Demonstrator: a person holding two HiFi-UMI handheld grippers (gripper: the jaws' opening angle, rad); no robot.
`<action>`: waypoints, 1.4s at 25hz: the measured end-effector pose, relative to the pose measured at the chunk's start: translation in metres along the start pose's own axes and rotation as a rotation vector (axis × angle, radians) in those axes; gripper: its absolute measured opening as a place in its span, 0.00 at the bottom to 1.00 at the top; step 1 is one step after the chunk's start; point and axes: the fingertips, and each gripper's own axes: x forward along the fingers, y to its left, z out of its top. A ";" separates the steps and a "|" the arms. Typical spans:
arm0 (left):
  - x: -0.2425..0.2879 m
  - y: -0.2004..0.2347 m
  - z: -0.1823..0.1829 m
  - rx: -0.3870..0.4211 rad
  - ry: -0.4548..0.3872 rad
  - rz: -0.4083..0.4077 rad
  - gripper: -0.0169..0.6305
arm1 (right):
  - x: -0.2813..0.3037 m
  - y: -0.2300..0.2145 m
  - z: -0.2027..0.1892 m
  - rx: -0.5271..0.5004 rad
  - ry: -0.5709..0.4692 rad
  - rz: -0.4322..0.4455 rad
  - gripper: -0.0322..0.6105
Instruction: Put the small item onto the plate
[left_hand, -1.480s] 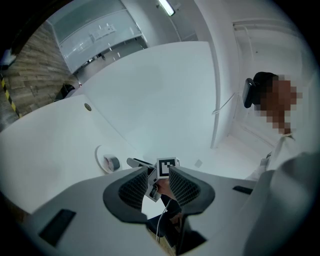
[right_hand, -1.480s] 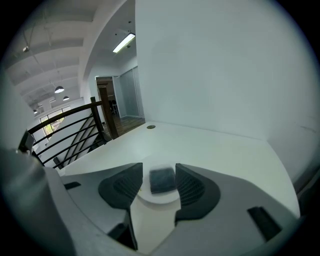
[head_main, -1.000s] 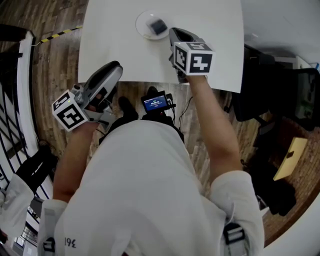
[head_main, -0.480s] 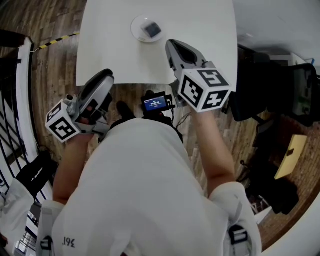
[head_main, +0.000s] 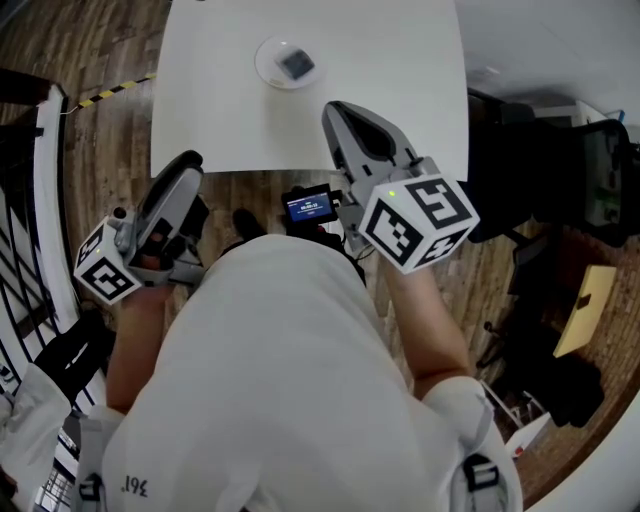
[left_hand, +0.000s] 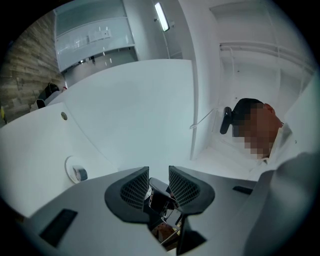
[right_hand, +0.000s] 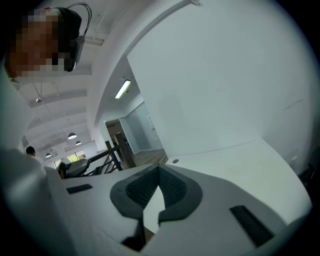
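Note:
In the head view a small dark item (head_main: 295, 65) lies on a round white plate (head_main: 270, 58) at the far side of the white table (head_main: 400, 60). The left gripper view also catches the plate (left_hand: 70, 167) and the item (left_hand: 81, 174), at its lower left. My right gripper (head_main: 333, 108) hovers over the table's near edge, well back from the plate, jaws shut and empty (right_hand: 159, 170). My left gripper (head_main: 188, 160) hangs off the table's near left corner. Its pads (left_hand: 137, 187) stand a little apart with nothing held.
A small device with a blue screen (head_main: 310, 206) sits just below the table's near edge, in front of the person. Dark chairs (head_main: 600, 180) stand to the right. A black railing (head_main: 40, 150) and striped floor tape (head_main: 110, 80) lie on the left.
Both grippers have drawn back from the plate toward the person and risen. The right one, earlier beside the plate, now hangs over the table's near edge. The item stays on the plate.

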 end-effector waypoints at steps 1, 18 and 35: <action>0.001 -0.004 0.001 0.001 -0.001 -0.013 0.22 | -0.002 0.003 0.006 0.010 -0.016 0.006 0.05; 0.016 -0.038 -0.008 -0.032 0.065 -0.167 0.22 | -0.013 0.022 0.048 0.122 -0.151 0.072 0.05; 0.014 -0.023 -0.011 -0.115 0.097 -0.181 0.09 | 0.003 0.015 0.041 0.102 -0.143 0.054 0.05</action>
